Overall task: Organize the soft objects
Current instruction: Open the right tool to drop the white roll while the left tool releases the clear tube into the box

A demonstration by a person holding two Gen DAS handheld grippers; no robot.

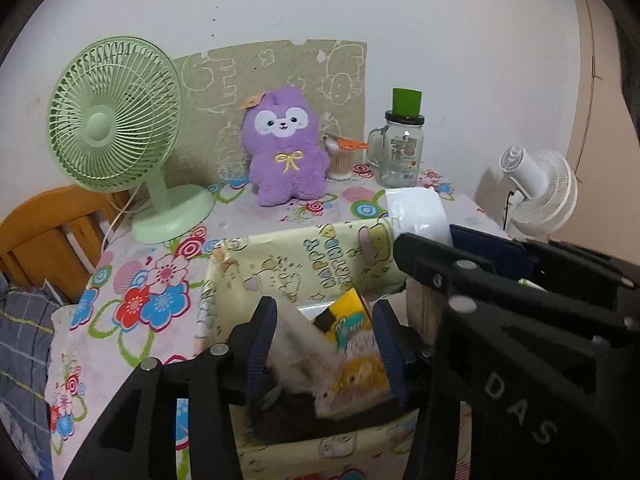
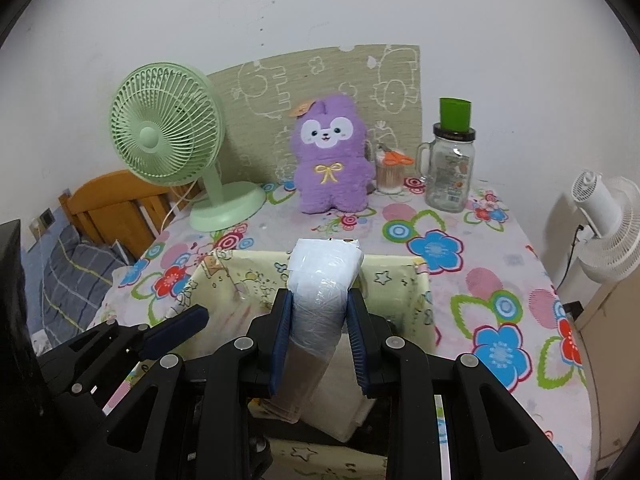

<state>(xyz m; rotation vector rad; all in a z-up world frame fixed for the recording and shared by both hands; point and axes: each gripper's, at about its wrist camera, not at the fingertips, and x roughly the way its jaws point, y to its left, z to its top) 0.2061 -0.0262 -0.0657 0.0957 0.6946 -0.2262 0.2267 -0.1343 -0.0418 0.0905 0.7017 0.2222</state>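
My right gripper [image 2: 320, 332] pinches a white plastic-wrapped pack [image 2: 320, 280], held over the yellow fabric bin [image 2: 416, 280] on the flowered table [image 2: 500, 280]. My left gripper [image 1: 324, 344] stands spread above the bin's interior; a yellow tissue packet [image 1: 352, 332] lies between its pads [image 1: 262, 332], unpressed. A purple plush [image 2: 330, 160] sits upright by the wall, between the green fan [image 2: 168, 136] and a glass jar [image 2: 450, 168].

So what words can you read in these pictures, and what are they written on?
"DAS": raised letters on the right tool's black arm, seen from the left wrist.
"HAPPY BIRTHDAY", upside down and partly guessed: on the yellow fabric box.
Glass jar label: too small to read.
Yellow packet in the box: print too blurred.
Orange tag on the purple plush: unreadable.
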